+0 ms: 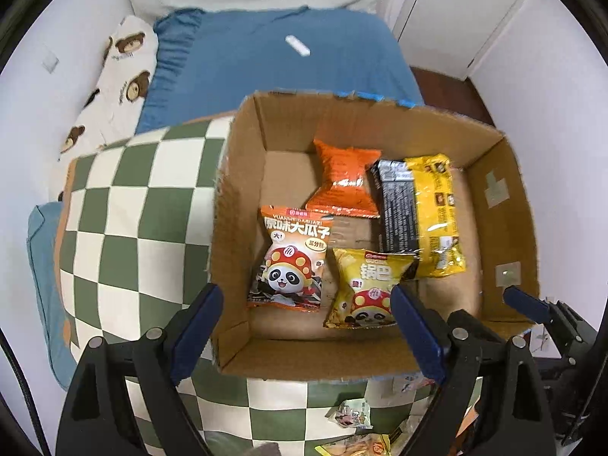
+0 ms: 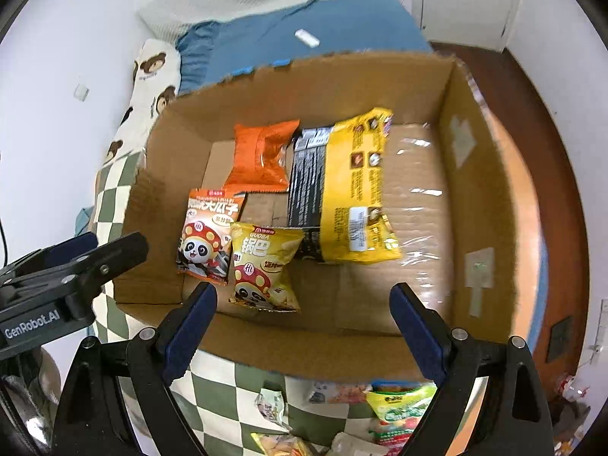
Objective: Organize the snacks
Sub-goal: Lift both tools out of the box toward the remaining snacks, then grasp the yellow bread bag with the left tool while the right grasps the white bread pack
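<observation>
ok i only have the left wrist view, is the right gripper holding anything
Observer: No. The right wrist view shows the right gripper open, with nothing between its fingers, over the near end of the cardboard box.
Operator: any snacks outside the box that i can't see
Observer: Yes. A green packet lies on the checkered cloth, just outside the box's near wall and close to the gripper's right finger.

The loose snack packets (image 2: 395, 410) below the cardboard box (image 2: 486, 190) are cut off by the edge, labels too blurry to read.
</observation>
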